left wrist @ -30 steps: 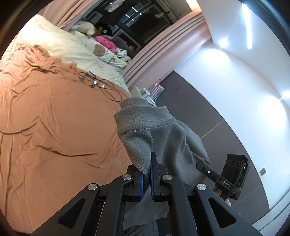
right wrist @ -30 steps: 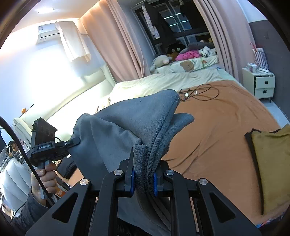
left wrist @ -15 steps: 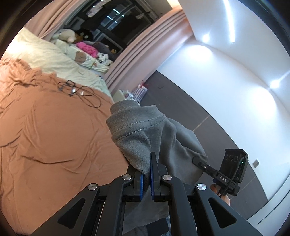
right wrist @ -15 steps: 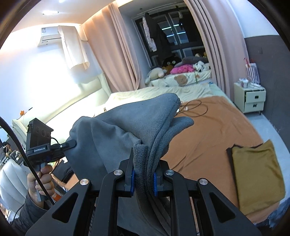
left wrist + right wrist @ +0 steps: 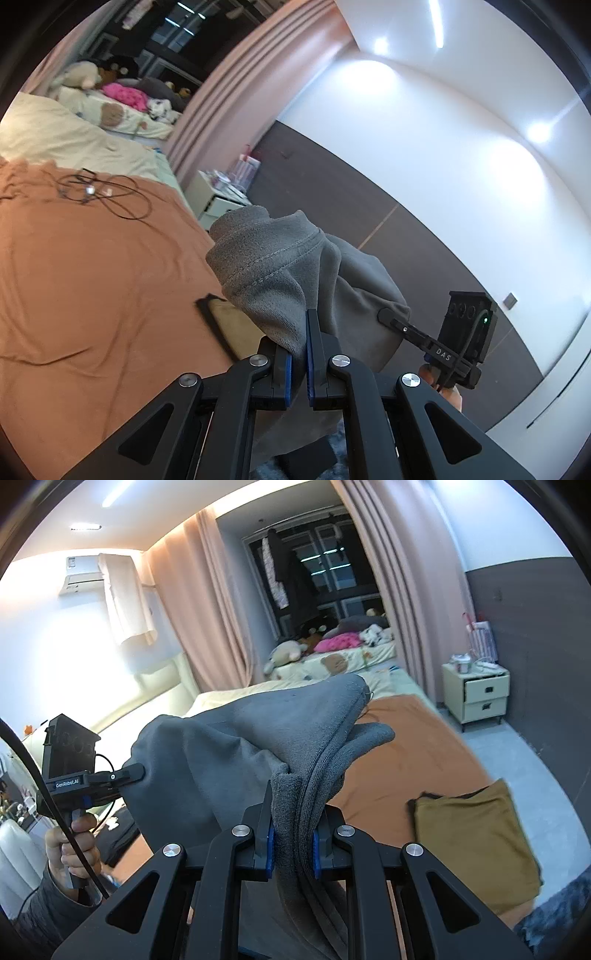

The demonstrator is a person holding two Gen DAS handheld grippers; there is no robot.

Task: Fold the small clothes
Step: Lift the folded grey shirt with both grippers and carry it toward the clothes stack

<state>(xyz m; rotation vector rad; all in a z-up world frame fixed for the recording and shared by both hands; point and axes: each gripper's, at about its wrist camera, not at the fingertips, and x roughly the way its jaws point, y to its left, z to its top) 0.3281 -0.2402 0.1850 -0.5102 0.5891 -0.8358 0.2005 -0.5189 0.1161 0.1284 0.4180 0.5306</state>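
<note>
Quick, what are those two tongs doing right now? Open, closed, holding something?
Left tongs: closed on the grey garment, pinching a stitched edge.
Right tongs: closed on the same grey garment, clamping a thick bunch of its folds.

White lettering "DAS" marks the side bar of the right gripper (image 5: pixel 384 317), seen right of the left gripper's (image 5: pixel 299 354) fingers, while "GenRobot.AI" is printed along the left gripper's black body in the right wrist view.
</note>
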